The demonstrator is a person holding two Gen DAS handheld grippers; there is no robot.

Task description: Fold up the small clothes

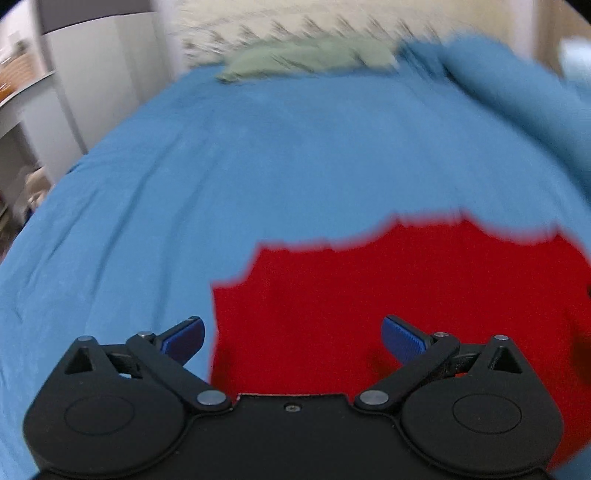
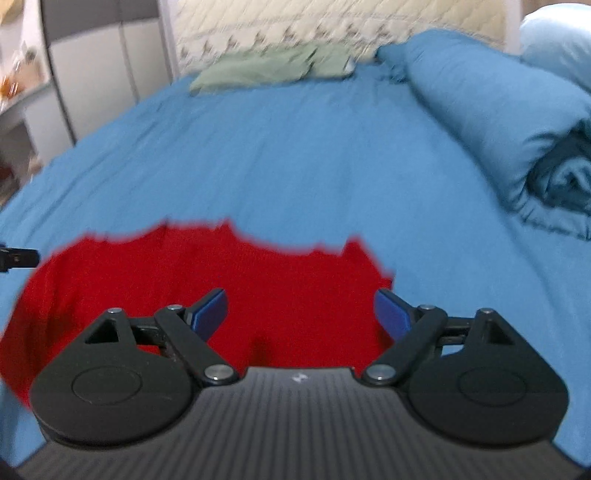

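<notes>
A red garment (image 1: 406,295) lies flat on the blue bed sheet (image 1: 258,166). My left gripper (image 1: 293,338) is open and empty above the garment's left edge. In the right wrist view the same red garment (image 2: 207,273) lies below my right gripper (image 2: 301,314), which is open and empty over its right part. A black tip of the left gripper (image 2: 18,257) shows at the far left edge. Both views are blurred by motion.
A pale green cloth (image 2: 273,66) lies at the far end of the bed, also in the left wrist view (image 1: 306,59). A rolled blue duvet (image 2: 498,110) lies along the right side. A quilted headboard (image 2: 332,26) and white cabinets (image 2: 92,74) stand beyond.
</notes>
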